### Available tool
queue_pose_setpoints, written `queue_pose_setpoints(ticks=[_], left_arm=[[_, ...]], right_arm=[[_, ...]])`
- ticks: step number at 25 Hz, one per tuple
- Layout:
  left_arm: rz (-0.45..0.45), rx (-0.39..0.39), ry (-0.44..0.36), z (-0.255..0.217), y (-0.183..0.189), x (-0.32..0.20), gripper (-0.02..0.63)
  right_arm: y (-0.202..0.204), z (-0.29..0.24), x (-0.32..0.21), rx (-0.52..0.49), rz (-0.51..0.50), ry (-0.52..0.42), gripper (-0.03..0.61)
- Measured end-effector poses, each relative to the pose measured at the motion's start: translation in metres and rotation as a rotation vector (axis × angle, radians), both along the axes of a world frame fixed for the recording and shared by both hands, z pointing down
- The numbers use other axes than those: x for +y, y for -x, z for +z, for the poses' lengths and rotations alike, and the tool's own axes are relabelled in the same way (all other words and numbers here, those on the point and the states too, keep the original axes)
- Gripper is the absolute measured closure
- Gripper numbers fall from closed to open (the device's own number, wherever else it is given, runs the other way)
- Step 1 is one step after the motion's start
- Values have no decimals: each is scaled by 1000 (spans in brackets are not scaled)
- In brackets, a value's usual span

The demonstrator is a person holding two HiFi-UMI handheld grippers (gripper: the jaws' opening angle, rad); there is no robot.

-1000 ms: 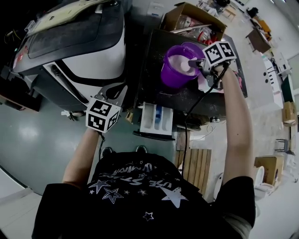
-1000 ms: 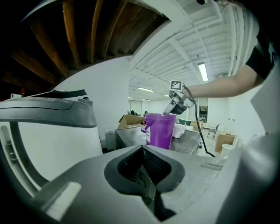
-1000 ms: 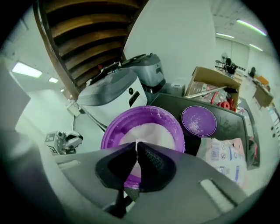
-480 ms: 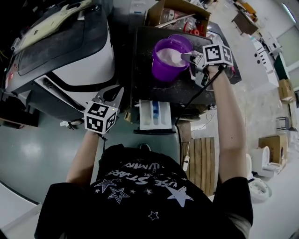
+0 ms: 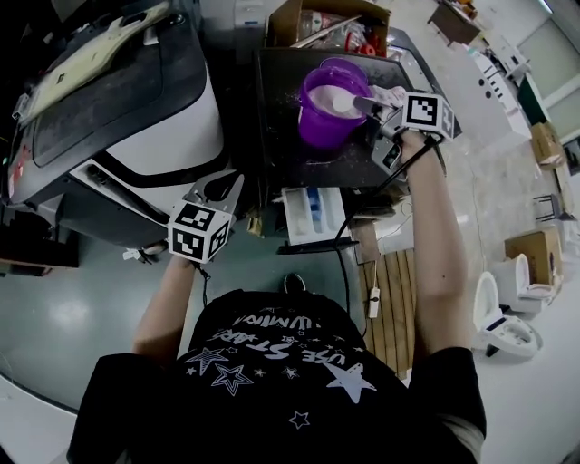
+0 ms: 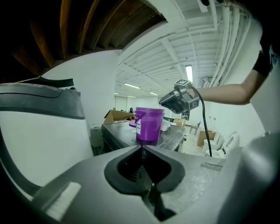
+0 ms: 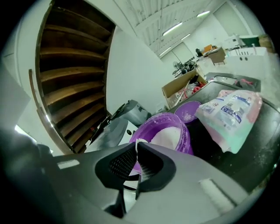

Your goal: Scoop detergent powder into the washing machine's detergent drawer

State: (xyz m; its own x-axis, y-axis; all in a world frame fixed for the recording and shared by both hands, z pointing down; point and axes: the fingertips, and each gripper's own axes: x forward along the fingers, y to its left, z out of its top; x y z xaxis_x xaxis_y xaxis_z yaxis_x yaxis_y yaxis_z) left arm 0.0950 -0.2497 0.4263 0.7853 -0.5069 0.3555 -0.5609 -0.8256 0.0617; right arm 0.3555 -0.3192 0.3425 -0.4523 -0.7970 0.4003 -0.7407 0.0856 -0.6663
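White detergent powder (image 5: pixel 326 97) fills most of the round purple plastic bucket (image 5: pixel 328 116), which stands upright on the dark flat top of the washing machine (image 5: pixel 283 100). A small pale plastic scoop (image 5: pixel 352 103) reaches over the bucket's rim, its bowl end above or just in the powder; can't tell which.

R gripper (image 5: pixel 373 111) is at the bucket's right side. Seen from the right gripper view, its jaws are pinched together on a thin white sliver, apparently the scoop's handle, w/ the bucket and powder just beyond.

White rectangular detergent drawer (image 5: pixel 306 216) w/ a blue insert is pulled out from the machine's front, below the bucket & well apart from it. Whether any powder lies in it can't be told.

Beside the bucket on the top: a pink, white & green soft detergent bag (image 7: pixel 231 117) lying flat and a round purple lid (image 7: pixel 191 111). An open brown cardboard box (image 5: pixel 313 20) sits at the far edge.

L gripper (image 5: pixel 222 186) hangs in the air, off to the left of the drawer, jaws fully together w/ nothing between them. It points toward the bucket, in front of a big white & black rounded housing (image 5: pixel 163 118).
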Motion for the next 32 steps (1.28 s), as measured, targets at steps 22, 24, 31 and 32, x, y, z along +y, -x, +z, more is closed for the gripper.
queue_pose_setpoints(ticks=[22,24,31,32], left_arm=[[162,-13,71,32,26,38,614],[175,-19,82,38,29,44,614],[201,-29,116,52,34,58,614],[202,-29,119,53,35,60,614]], right_arm=[[61,13,96,-199,125,-118,543],[67,28,108,-169,122,-94,543],[85,71,135,-156,124,-15,543],[88,76,137,-151,118,-9,543]])
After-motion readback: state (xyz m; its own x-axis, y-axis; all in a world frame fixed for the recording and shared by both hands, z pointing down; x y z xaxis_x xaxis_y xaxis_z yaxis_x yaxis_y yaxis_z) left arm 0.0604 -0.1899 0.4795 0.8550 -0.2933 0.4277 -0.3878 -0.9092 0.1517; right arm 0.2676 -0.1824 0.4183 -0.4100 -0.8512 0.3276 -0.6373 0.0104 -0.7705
